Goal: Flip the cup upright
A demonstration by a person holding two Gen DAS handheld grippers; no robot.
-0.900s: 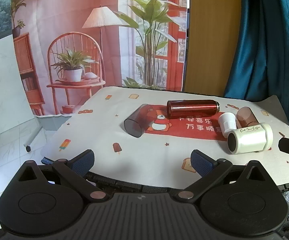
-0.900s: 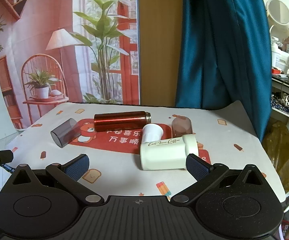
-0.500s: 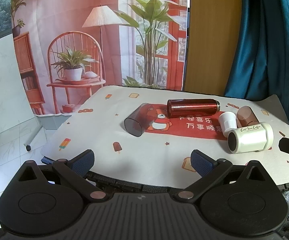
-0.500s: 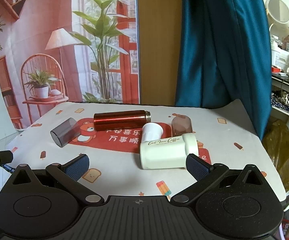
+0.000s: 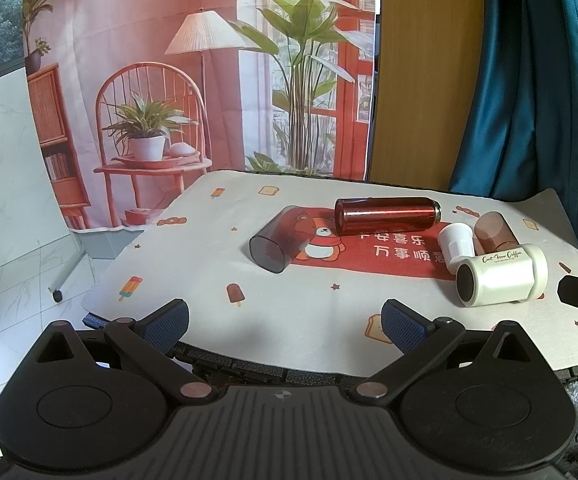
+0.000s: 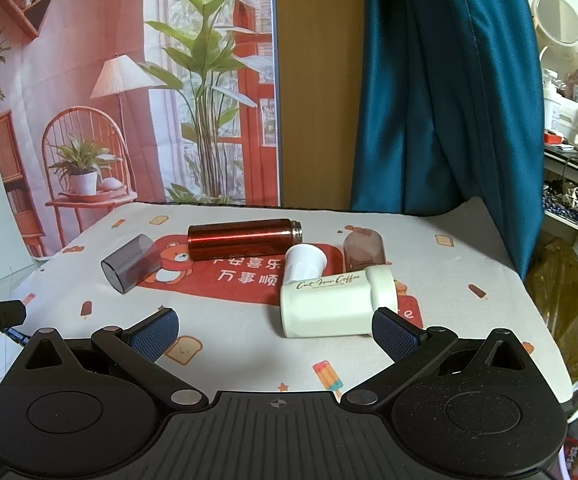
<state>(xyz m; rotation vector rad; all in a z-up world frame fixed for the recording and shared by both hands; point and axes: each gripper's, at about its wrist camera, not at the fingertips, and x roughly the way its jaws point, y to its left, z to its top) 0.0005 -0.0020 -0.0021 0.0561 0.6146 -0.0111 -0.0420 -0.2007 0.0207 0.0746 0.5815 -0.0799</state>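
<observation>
Cup-wise: nothing flipped yet. Big cream cup lying on its side near the table front, small white cup touching behind. Left claw and right claw both spread wide, holding nothing, hovering short of everything. Whole job left.

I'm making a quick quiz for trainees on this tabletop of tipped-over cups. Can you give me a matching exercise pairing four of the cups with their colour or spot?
Things:
1. metal bottle
2. grey tumbler
3. coffee mug
4. small paper-style cup

Descriptions:
A. see-through smoky plastic, lying farthest left on the cloth
B. plain white, lying between the bottle and the lettered mug
C. shiny dark red, lying lengthwise at the back
D. pale cream with script lettering, lying nearest the right gripper

Pairs: 1-C, 2-A, 3-D, 4-B
</observation>
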